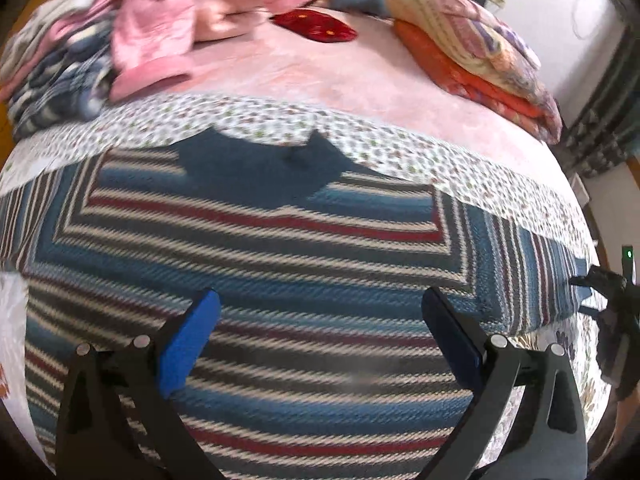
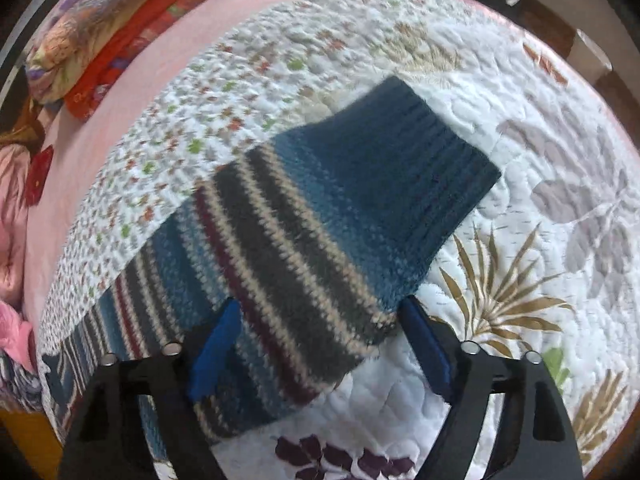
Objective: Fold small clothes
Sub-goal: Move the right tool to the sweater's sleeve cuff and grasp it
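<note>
Your right gripper hangs wide open over the striped sweater's sleeve, seemingly not touching, on the quilt.

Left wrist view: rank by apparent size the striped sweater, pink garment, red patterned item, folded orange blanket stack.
1. striped sweater, though it lies nearest the lens, which inflates it
2. pink garment and folded orange blanket stack: look alike, not ranking them
3. red patterned item, clearly the smallest
</note>
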`<move>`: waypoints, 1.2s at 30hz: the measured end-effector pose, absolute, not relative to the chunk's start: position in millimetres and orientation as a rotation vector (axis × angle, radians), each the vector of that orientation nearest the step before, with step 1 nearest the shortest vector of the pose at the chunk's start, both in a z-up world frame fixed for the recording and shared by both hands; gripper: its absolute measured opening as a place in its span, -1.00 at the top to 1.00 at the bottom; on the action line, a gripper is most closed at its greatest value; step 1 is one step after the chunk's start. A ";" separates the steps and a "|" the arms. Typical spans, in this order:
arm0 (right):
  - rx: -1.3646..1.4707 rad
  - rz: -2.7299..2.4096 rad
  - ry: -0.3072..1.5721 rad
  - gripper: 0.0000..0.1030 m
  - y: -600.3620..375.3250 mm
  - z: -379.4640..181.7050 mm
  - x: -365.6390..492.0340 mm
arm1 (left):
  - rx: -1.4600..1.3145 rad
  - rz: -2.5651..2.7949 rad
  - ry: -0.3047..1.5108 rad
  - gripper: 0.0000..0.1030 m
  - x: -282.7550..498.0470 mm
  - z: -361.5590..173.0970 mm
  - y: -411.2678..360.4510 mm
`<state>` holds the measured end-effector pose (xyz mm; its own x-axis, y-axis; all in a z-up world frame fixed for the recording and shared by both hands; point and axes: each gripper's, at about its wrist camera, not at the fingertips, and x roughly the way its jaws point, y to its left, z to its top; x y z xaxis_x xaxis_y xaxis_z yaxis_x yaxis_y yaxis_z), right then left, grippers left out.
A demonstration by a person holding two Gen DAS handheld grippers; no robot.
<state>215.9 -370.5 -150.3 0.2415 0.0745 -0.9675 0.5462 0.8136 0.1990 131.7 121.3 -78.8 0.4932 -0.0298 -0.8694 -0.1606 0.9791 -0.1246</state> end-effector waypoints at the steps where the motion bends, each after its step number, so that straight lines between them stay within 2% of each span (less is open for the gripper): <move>1: 0.582 -0.346 1.297 -0.55 -372.4 -152.7 215.2 | -0.190 0.078 1.053 -0.94 132.5 -78.8 119.5; 2: 0.582 -0.345 1.288 -0.46 -373.7 -153.0 214.7 | -0.185 0.078 1.051 -0.94 133.3 -77.7 118.8; 4: 0.570 -0.340 1.267 -0.01 -374.7 -150.0 213.6 | -0.185 0.084 1.053 -0.94 132.7 -78.2 121.6; 6: 0.618 -0.285 1.223 0.68 -383.1 -147.9 212.1 | -0.190 0.096 1.064 -0.94 130.6 -79.8 128.3; 8: 0.706 -0.242 1.191 0.69 -389.2 -146.8 207.6 | -0.195 0.108 1.069 -0.94 126.3 -80.7 136.9; 18: 0.719 -0.096 1.112 0.69 -345.1 -95.0 193.9 | -0.222 0.159 1.067 -0.94 97.9 -74.3 189.2; 29: 0.497 0.201 1.127 0.69 -149.9 -38.5 183.8 | -0.277 0.195 1.052 -0.94 70.5 -67.3 234.0; 36: 0.355 0.288 1.179 0.69 -63.4 -60.1 181.7 | -0.295 0.207 1.054 -0.94 61.4 -67.5 251.4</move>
